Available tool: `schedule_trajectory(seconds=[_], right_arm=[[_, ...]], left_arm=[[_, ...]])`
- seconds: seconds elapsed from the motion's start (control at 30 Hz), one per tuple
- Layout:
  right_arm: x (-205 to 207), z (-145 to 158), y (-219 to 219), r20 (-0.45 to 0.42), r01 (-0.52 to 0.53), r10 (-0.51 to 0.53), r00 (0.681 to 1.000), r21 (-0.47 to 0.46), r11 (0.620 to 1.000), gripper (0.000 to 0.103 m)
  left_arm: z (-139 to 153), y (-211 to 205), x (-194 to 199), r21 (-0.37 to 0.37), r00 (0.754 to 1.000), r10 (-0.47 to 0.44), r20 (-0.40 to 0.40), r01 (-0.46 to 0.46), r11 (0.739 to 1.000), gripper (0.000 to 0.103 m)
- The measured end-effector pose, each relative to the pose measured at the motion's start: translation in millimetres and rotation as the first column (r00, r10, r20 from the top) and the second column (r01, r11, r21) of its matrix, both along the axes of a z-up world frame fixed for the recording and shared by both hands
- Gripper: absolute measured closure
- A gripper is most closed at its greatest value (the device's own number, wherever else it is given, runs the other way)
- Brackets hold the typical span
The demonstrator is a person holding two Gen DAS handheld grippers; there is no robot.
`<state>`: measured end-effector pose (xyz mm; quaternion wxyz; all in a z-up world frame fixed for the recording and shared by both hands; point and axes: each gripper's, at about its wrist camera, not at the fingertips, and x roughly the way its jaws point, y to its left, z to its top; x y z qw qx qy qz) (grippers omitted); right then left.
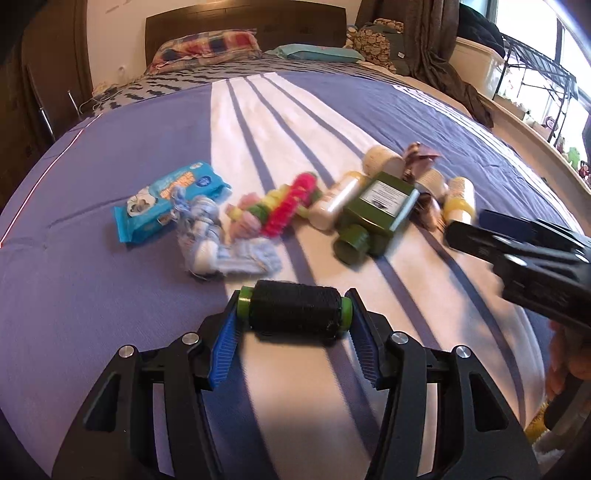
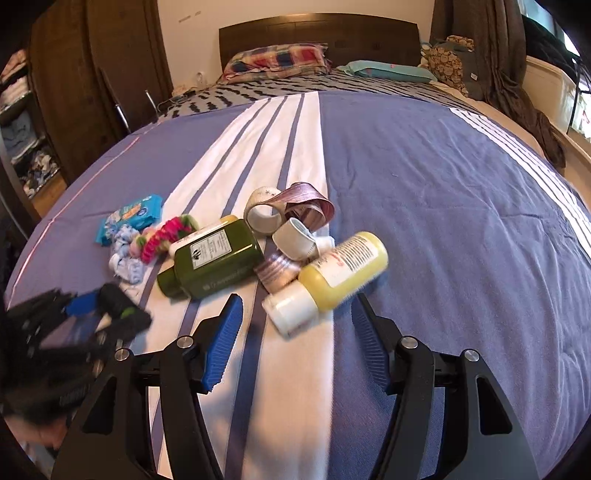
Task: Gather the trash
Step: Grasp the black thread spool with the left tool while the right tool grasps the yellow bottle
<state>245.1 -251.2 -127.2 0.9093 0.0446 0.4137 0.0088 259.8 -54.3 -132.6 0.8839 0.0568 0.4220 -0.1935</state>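
Note:
A spool of black thread with green ends lies crosswise between the blue pads of my left gripper, which press on both its ends. The same gripper shows blurred at the left of the right wrist view. My right gripper stands open just in front of a yellow bottle with a white cap, not touching it. Behind lie a green bottle, a white bottle, ribbon rolls, a pink and green scrunchie, a blue-white cloth bundle and a blue wipes pack.
Everything lies on a bed with a purple cover with white stripes. Pillows and a dark headboard are at the far end. A wardrobe stands left, a metal rack by the window right.

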Motion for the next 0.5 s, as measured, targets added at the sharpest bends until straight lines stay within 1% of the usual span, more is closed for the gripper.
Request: schedule_trajectory(seconds=[0.1,0.17,0.33,0.5], right_arm=[[4,-5,-5,-0.017,0.015,-0.014,1.000,0.013,1.000,0.042],[-2,-4,-10,-0.008,0.025,-0.025,1.000,-0.005,1.000,0.043],[-17,-1,-39,0.008,0.128,-0.127,0.992,-0.038,0.991,0.043],[-20,1,-56,0.019,0.185,-0.185,0.983,-0.039,0.982,0.043]], left_arm=[[2,-2,-11,-0.021,1.000,-0.015,-0.006,0.015,1.000,0.051],[2,-4,-20,-0.021,1.000,-0.031,-0.003,0.031,0.999,0.051],[2,-10,-32,-0.019,0.999,-0.050,0.011,0.050,0.999,0.051],[1,-14,-34,-0.023,0.999,-0.043,0.017,0.043,0.999,0.051]])
